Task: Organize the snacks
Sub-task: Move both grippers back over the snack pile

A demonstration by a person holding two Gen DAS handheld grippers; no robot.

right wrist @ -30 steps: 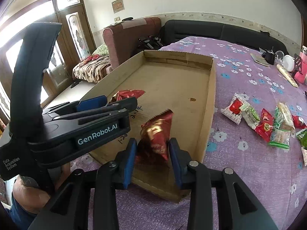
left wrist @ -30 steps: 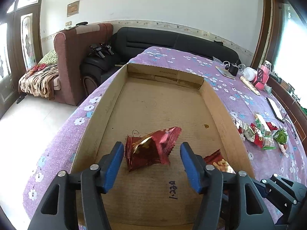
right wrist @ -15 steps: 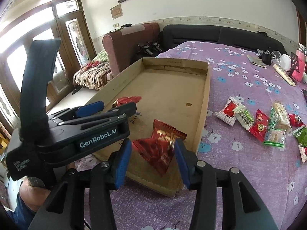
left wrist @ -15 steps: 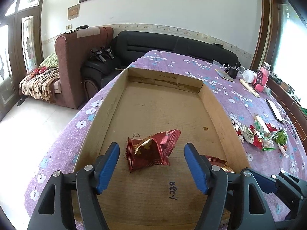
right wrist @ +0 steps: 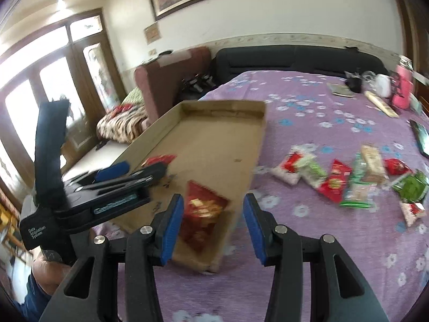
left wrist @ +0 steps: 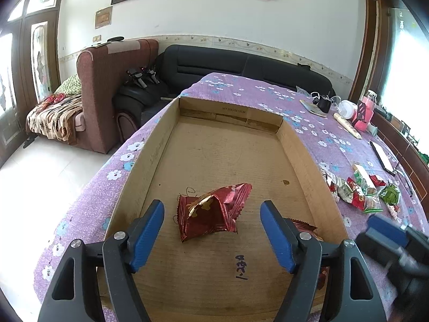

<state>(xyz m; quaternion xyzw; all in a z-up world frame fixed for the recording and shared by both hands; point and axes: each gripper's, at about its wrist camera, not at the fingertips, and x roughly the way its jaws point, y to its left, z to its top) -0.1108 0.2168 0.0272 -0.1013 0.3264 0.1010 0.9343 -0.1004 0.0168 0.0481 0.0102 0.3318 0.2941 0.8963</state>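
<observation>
Left gripper [left wrist: 211,237], jaws opening and empty, hovers over a red snack packet [left wrist: 211,212] inside the cardboard tray [left wrist: 308,161]. Right gripper [right wrist: 213,224] gapes, holding nothing. Loose snacks [right wrist: 346,181] lie right on the purple cloth [right wrist: 308,102].

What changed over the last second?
The right gripper let go of its red packet, which now lies in the cardboard box. The left gripper is opening wider around the other red packet, not touching it. Box and the loose snacks stayed put.
</observation>
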